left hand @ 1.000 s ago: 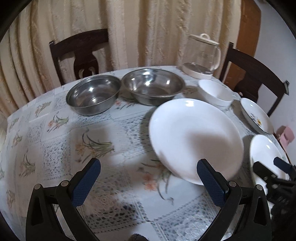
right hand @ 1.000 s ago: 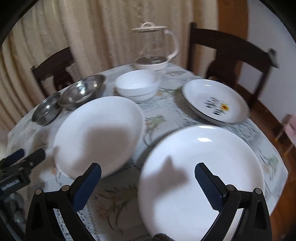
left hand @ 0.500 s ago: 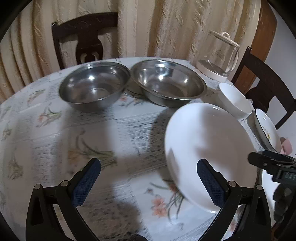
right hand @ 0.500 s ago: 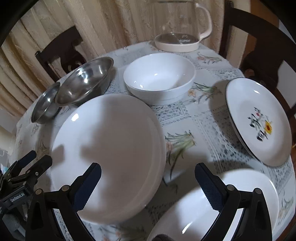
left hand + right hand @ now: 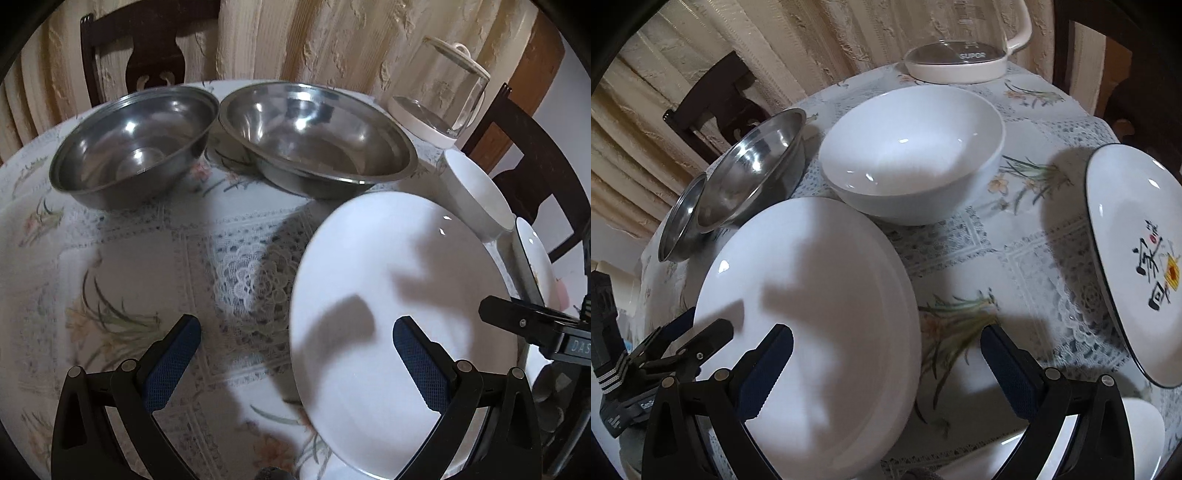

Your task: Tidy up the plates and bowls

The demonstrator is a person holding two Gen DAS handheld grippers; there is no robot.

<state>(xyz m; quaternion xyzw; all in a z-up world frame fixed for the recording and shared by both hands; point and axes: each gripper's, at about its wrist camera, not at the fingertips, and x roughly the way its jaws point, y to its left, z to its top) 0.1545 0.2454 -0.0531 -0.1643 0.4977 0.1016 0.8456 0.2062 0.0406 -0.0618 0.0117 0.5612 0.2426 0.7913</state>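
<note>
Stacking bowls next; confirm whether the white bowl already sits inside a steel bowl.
No, the white bowl stands on the tablecloth beside the steel bowl.

Two steel bowls (image 5: 133, 147) (image 5: 314, 136) sit upright, rims just beside each other, near the table's far edge. White bowl (image 5: 912, 158) upright, empty. Large white plate (image 5: 812, 321) flat, mid-table. Rimmed patterned plate (image 5: 1137, 258) lies at the right edge.
</note>
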